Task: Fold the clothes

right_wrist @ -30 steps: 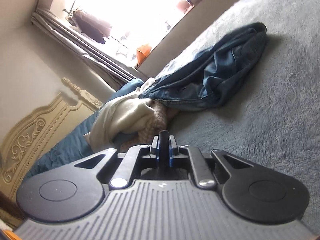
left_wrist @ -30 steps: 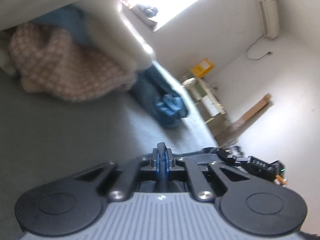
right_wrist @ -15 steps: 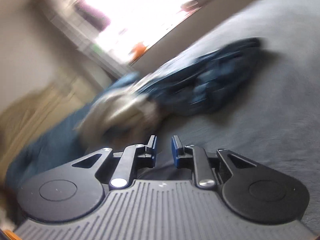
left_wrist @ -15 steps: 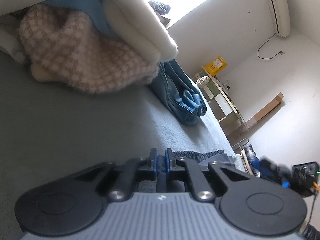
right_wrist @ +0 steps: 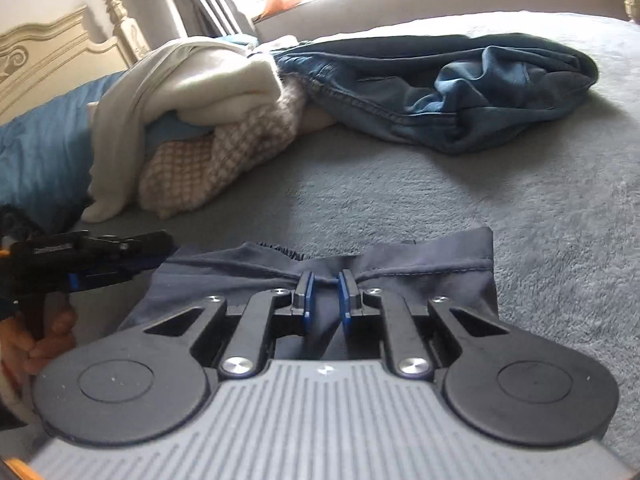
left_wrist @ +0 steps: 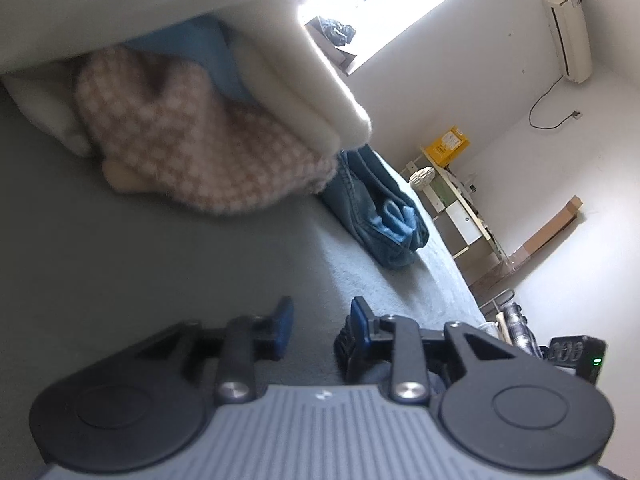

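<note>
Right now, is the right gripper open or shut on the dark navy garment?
Open. The right gripper has its blue pads apart, straddling a gathered ridge of the navy garment without pinching it.

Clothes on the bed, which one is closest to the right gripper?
The dark navy garment, lying flat right at the right gripper fingertips. The jeans, cream sweater and checked knit are heaped farther back.

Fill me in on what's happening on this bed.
A person is folding clothes with a handheld tool in each hand. Both are open: the right tool straddles a bunched fold of the dark navy garment lying flat on the grey bed cover; the left tool is at that garment's left edge, gripping nothing. A heap of cream and checked knitwear and the jeans wait further back, unfolded.
</note>
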`<move>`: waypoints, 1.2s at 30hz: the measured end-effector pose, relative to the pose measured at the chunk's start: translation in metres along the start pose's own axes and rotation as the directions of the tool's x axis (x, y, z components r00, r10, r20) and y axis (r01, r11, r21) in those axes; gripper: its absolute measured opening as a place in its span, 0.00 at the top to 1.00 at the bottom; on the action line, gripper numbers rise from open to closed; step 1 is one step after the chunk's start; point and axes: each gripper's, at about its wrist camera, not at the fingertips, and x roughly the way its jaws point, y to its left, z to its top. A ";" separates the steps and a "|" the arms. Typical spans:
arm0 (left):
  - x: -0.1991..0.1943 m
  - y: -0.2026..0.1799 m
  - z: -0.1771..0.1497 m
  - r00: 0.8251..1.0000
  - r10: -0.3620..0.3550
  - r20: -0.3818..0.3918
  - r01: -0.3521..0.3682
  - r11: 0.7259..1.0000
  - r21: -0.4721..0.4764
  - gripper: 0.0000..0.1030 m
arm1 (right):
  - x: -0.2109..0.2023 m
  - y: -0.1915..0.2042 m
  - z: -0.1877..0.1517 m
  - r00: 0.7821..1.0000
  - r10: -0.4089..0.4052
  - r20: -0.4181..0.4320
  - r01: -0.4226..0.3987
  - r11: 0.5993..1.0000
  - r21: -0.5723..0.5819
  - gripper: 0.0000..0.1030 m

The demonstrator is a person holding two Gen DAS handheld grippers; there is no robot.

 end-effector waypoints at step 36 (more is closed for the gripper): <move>-0.026 -0.034 0.008 0.998 -0.028 -0.060 0.028 1.000 -0.004 0.26 | -0.160 -0.025 -0.031 0.991 -0.127 0.052 0.100 0.929 0.357 0.75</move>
